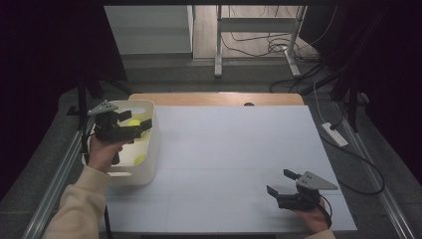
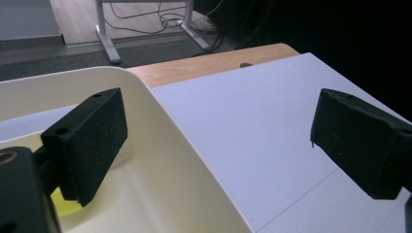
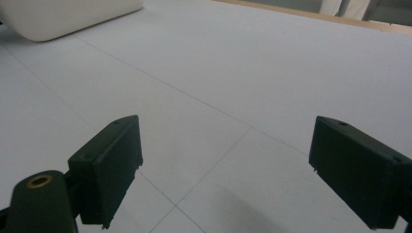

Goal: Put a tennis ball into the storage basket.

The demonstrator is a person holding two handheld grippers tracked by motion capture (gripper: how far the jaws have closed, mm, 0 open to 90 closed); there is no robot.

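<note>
A white plastic bin (image 1: pixel 149 149) stands at the left of the white table (image 1: pixel 234 149), with yellow-green balls (image 1: pixel 140 159) inside it. My left gripper (image 1: pixel 141 119) hovers open over the bin, with nothing between its jaws. In the left gripper view the bin's rim (image 2: pixel 160 102) runs between the spread jaws and a yellow ball (image 2: pixel 65 204) peeks out beside the left one. My right gripper (image 1: pixel 282 182) stands open just above the table at the front right, holding nothing. Between its jaws in the right gripper view lies bare table (image 3: pixel 233 97), with the bin's corner (image 3: pixel 63 17) far off.
A wooden strip (image 1: pixel 214 98) edges the table's far side. Beyond it stand a metal table frame (image 1: pixel 219 45) and loose cables (image 1: pixel 268 45) on the floor. A white power strip (image 1: pixel 335 134) lies on the floor to the right. A metal rail (image 1: pixel 54 179) runs along the left.
</note>
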